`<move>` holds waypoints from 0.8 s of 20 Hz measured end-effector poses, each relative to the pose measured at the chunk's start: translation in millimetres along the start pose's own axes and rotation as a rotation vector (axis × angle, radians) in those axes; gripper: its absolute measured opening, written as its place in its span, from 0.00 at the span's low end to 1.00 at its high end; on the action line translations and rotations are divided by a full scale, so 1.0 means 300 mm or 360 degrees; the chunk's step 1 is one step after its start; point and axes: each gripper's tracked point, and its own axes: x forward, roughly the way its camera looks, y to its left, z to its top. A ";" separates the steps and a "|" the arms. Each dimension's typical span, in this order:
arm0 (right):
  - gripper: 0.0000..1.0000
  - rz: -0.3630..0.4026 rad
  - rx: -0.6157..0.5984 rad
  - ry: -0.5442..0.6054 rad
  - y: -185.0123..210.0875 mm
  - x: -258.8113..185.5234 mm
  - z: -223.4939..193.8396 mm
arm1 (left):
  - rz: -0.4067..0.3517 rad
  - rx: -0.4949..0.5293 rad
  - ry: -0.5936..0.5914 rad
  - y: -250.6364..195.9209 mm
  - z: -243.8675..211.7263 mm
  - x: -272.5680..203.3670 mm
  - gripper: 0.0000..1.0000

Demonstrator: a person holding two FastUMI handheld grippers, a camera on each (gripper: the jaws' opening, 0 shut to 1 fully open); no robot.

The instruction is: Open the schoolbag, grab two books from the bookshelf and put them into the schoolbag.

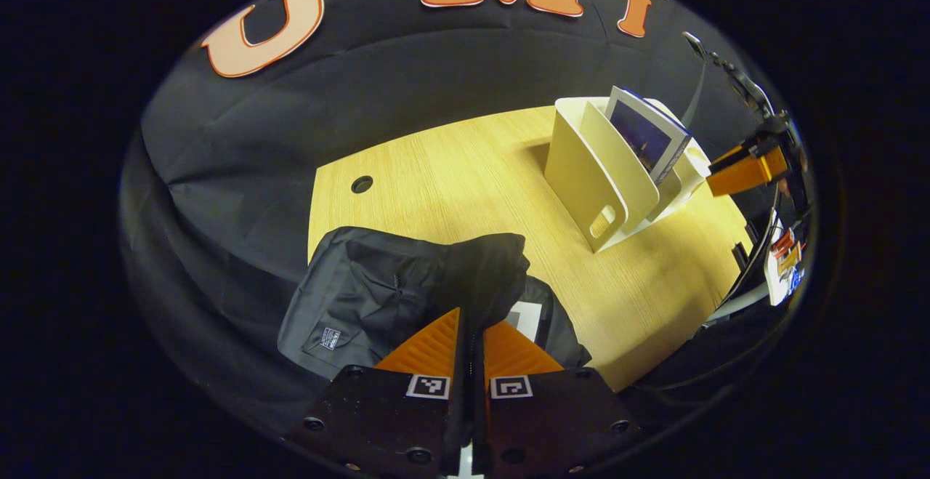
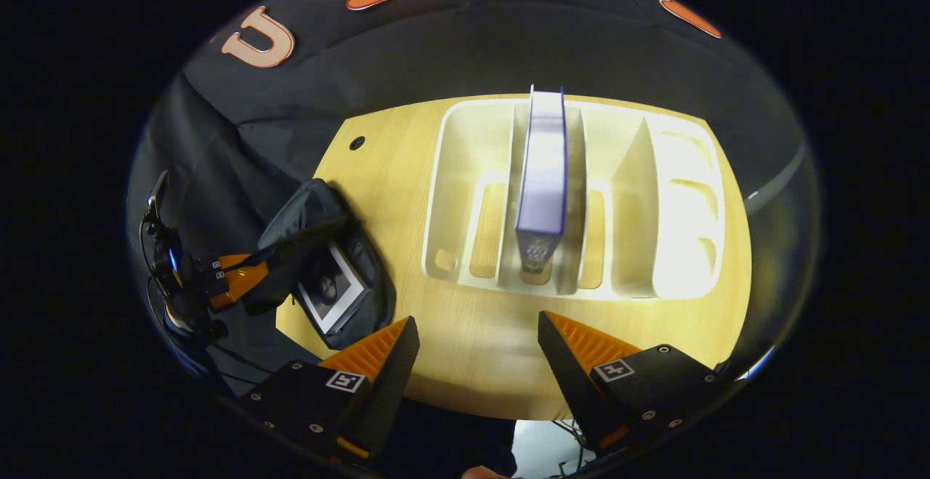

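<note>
The black schoolbag [image 1: 378, 290] lies at the near left of the wooden table [image 1: 450, 174]. My left gripper [image 1: 471, 319] is shut on the bag's lifted flap [image 1: 487, 268], holding it open. A book [image 2: 330, 286] lies inside the open schoolbag [image 2: 312, 224], and its white corner [image 1: 524, 315] peeks out by my fingers. The cream bookshelf [image 2: 676, 195] holds one blue-covered book [image 2: 543, 174], standing upright in a middle slot. My right gripper [image 2: 476, 333] hovers open just in front of the shelf, in line with that book and apart from it. The left gripper [image 2: 240, 279] shows pinching the flap.
The bookshelf [image 1: 596, 174] with its blue book [image 1: 643, 137] stands at the table's far right, and the right gripper [image 1: 748, 170] is beyond it. A round cable hole [image 1: 361, 184] sits in the tabletop. Bare wood lies between bag and shelf. Cables and clutter sit past the right edge.
</note>
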 end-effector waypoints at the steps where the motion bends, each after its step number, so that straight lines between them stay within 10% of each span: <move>1: 0.98 -0.0034 -0.0012 -0.0007 -0.025 -0.006 0.035 | 0.0000 -0.0003 0.0002 -0.002 0.004 0.004 0.07; 12: 0.96 -0.0119 0.0057 0.0082 -0.148 0.105 0.330 | 0.0047 -0.0066 0.0056 0.005 -0.012 0.012 0.06; 16: 0.80 -0.0149 0.0006 0.0179 -0.155 0.170 0.344 | 0.0084 -0.0068 0.0093 0.009 -0.011 0.007 0.06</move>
